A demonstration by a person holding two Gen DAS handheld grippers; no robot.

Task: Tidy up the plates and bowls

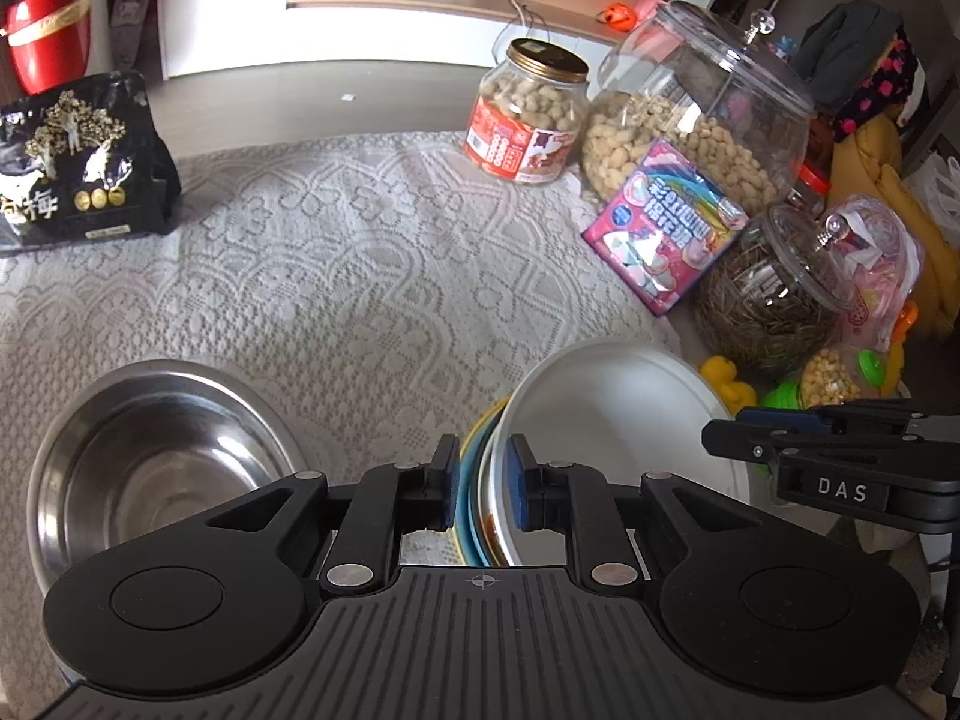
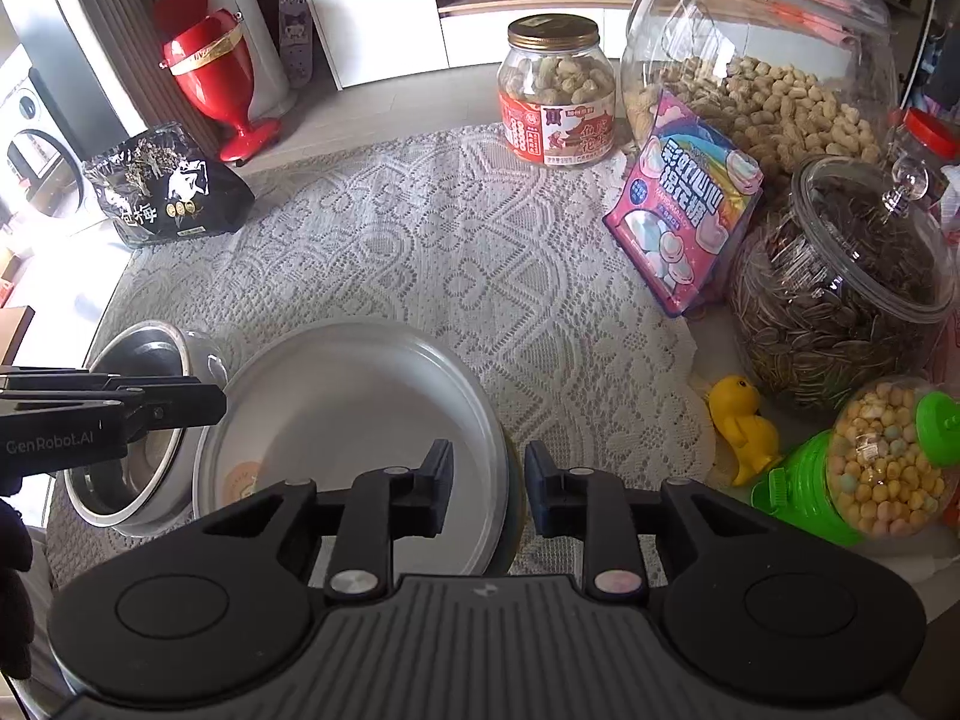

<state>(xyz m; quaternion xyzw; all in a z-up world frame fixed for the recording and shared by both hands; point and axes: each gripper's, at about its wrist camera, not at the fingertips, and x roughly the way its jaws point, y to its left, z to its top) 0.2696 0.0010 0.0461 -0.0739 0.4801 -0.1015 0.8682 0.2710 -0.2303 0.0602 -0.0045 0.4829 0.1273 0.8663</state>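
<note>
A stack of plates (image 1: 480, 510) with a white plate (image 1: 618, 420) on top sits on the lace tablecloth. My left gripper (image 1: 483, 489) is shut on the left rim of the plate stack, its blue pads (image 1: 521, 492) pressing either side. In the right wrist view the white plate (image 2: 348, 426) lies in front, and my right gripper (image 2: 487, 489) straddles its right rim with the jaws apart, not pressing it. A steel bowl (image 1: 150, 462) stands left of the stack; it also shows in the right wrist view (image 2: 132, 468).
A black snack bag (image 1: 78, 162) stands far left. A peanut jar (image 1: 528, 114), a large glass peanut jar (image 1: 702, 102), a pink candy bag (image 1: 666, 228), a seed jar (image 2: 840, 288), a yellow duck (image 2: 741, 426) and a green-lidded jar (image 2: 882, 456) crowd the right side.
</note>
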